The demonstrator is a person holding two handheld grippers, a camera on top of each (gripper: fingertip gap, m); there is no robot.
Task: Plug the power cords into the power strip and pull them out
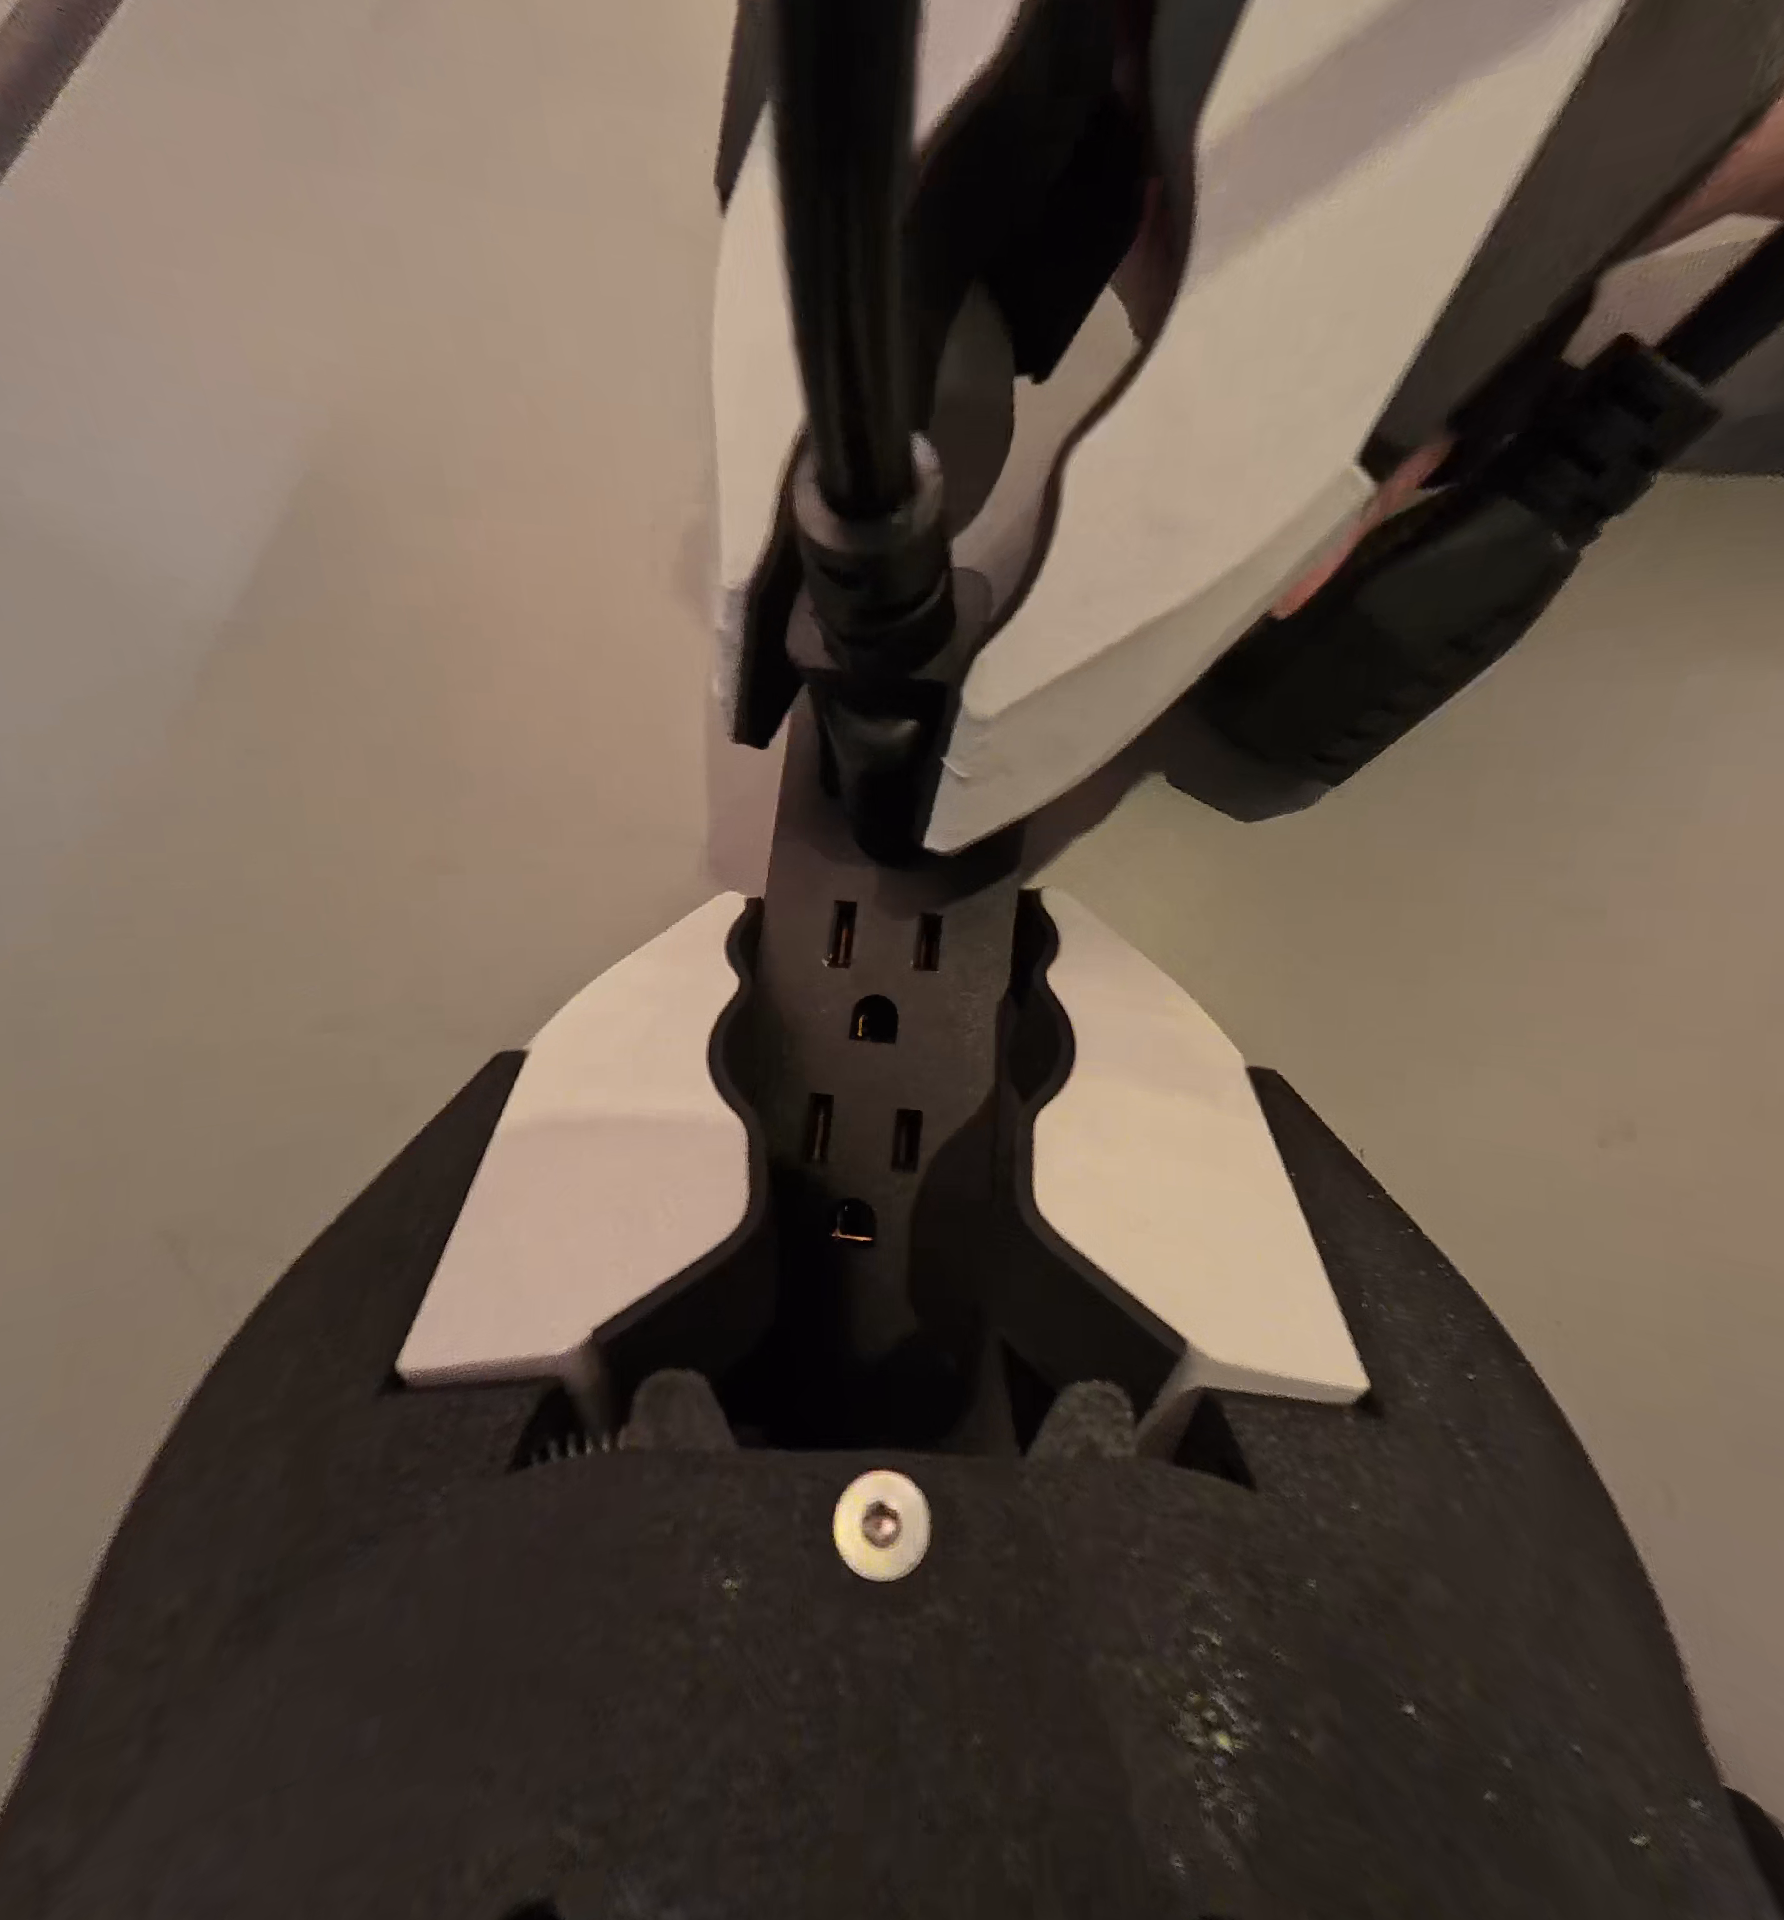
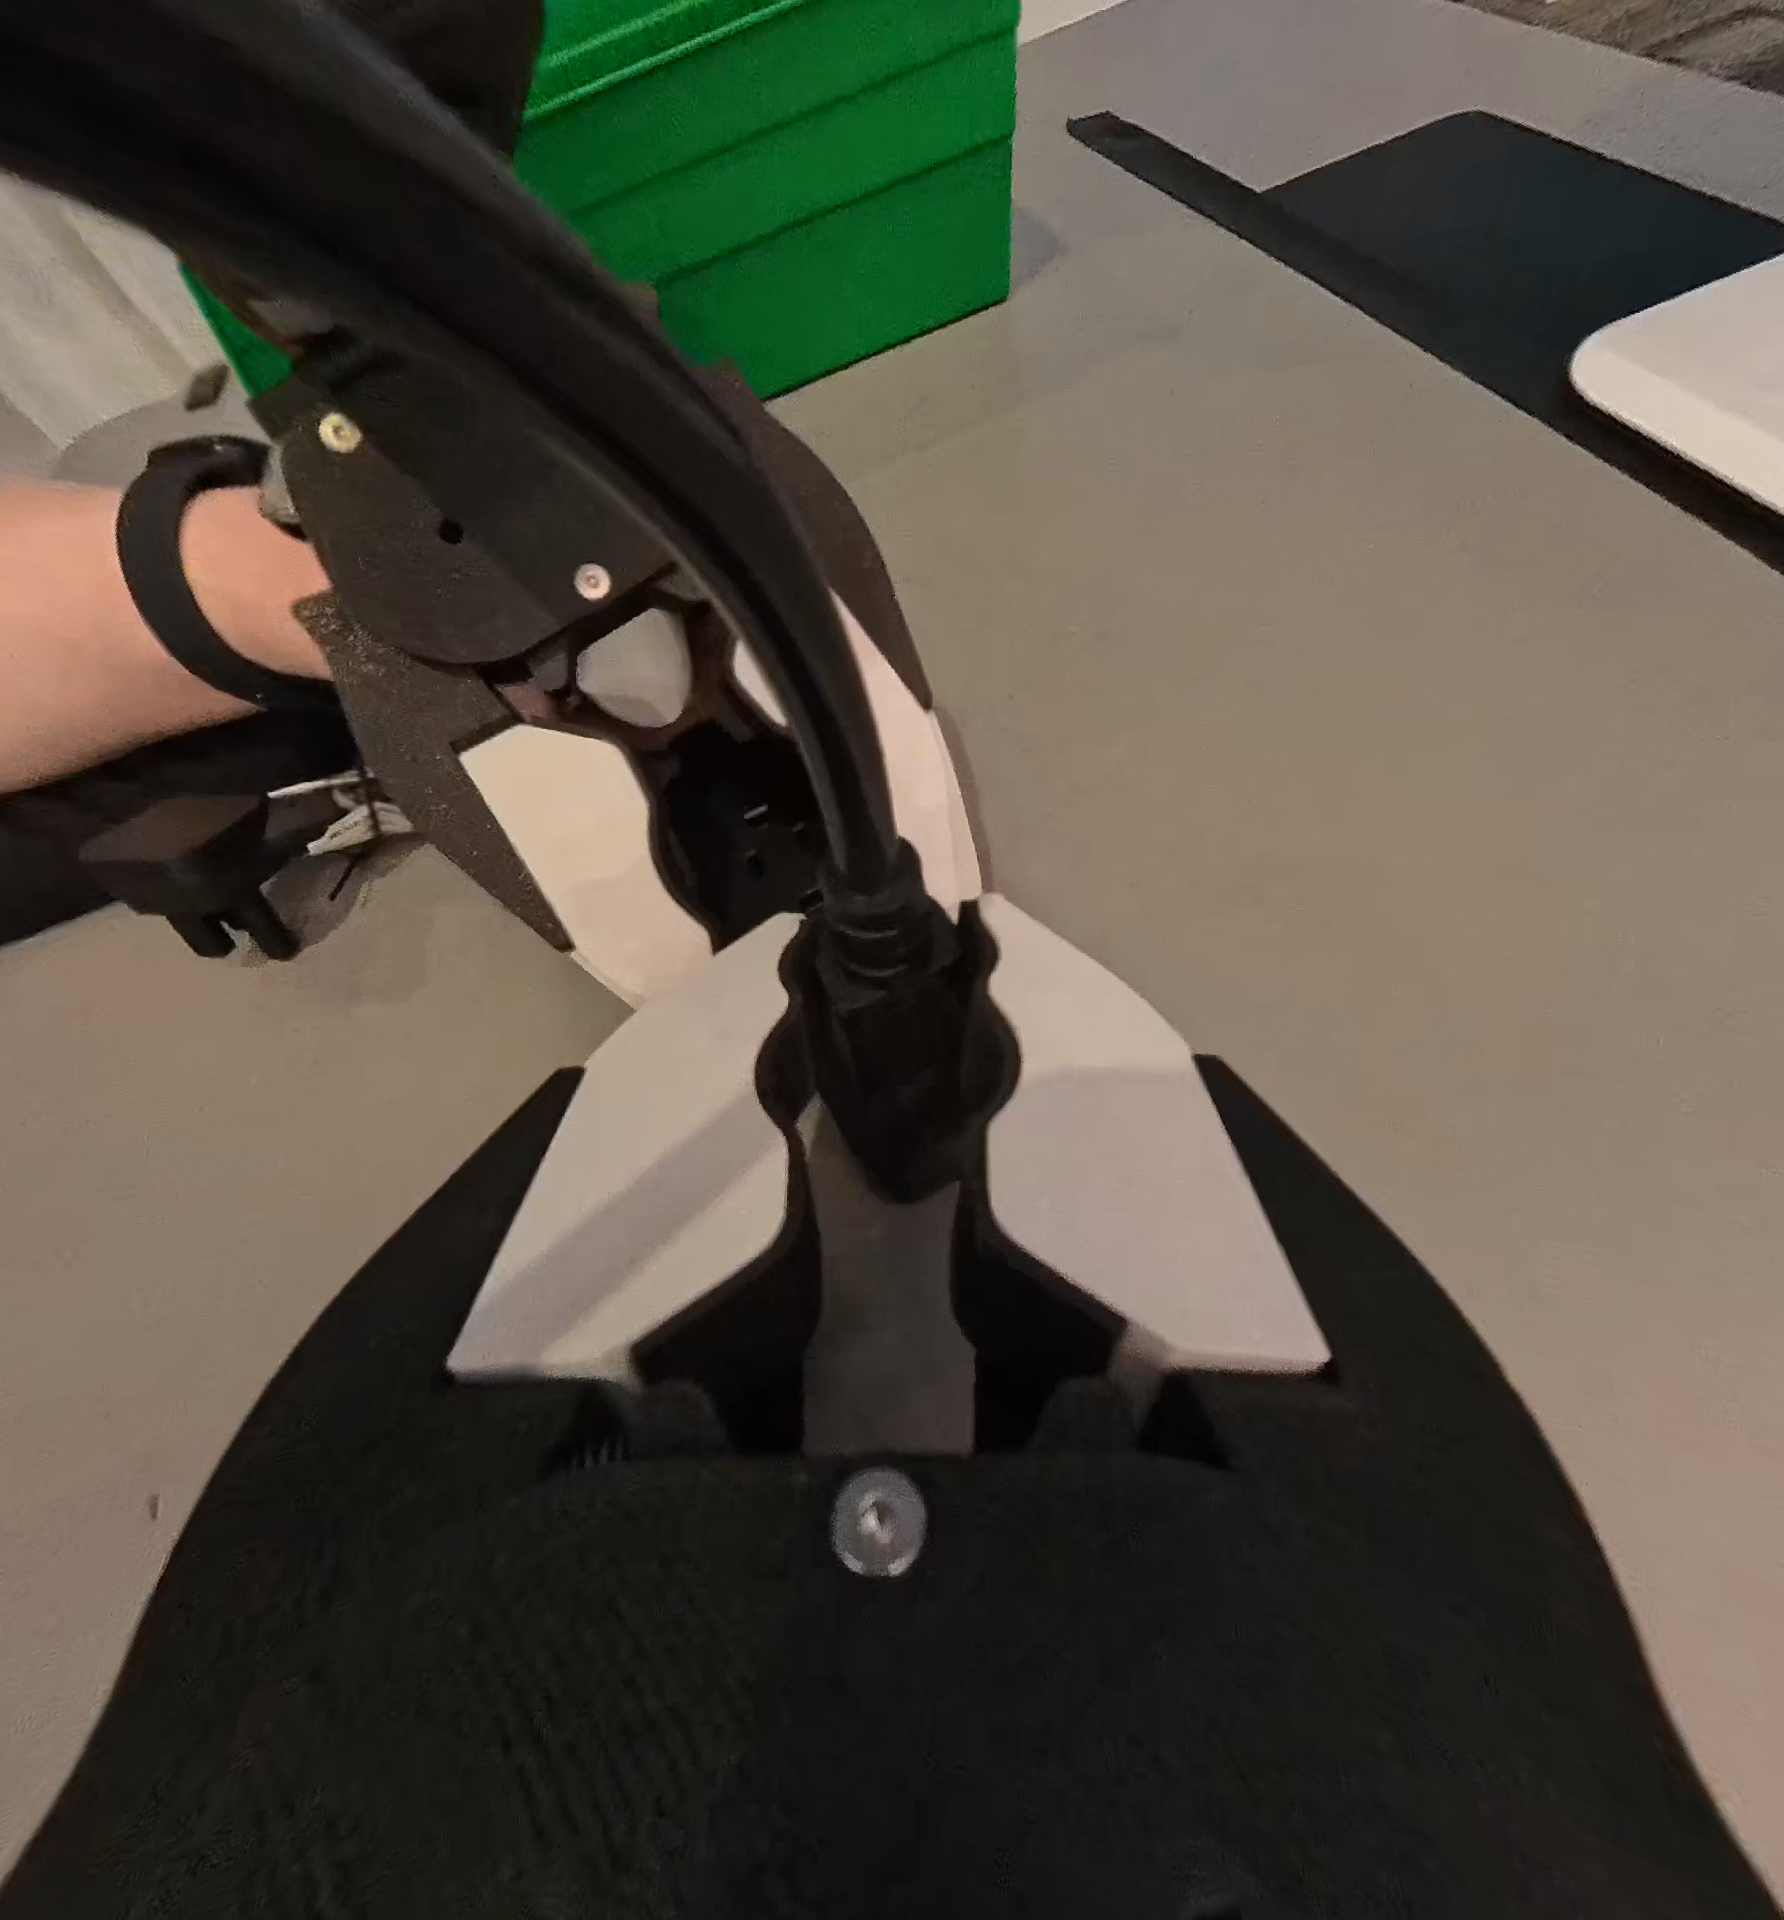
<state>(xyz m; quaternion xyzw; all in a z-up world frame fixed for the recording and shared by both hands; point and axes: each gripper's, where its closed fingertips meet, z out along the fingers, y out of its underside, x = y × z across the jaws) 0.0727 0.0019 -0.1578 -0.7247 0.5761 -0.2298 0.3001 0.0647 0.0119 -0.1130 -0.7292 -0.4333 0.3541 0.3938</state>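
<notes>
L tongs [image 1: 883, 997] clamp strip [image 1: 872, 1049] on surface [image 1: 296, 623]; R tongs [image 2: 888, 1039] grip plug [image 2: 893, 1070] w/ cord [image 2: 659, 416] at strip's far outlet.

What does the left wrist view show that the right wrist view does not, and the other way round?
Only the left wrist view shows the face of the power strip clearly, with two empty sockets between the fingers of the left gripper, and a second black plug at the right.

Only the right wrist view shows a green box, a dark mat, a white tablet-like object and a wrist with a black band.

Both show the right gripper shut on the plug, its thick black cord, and the grey table.
</notes>
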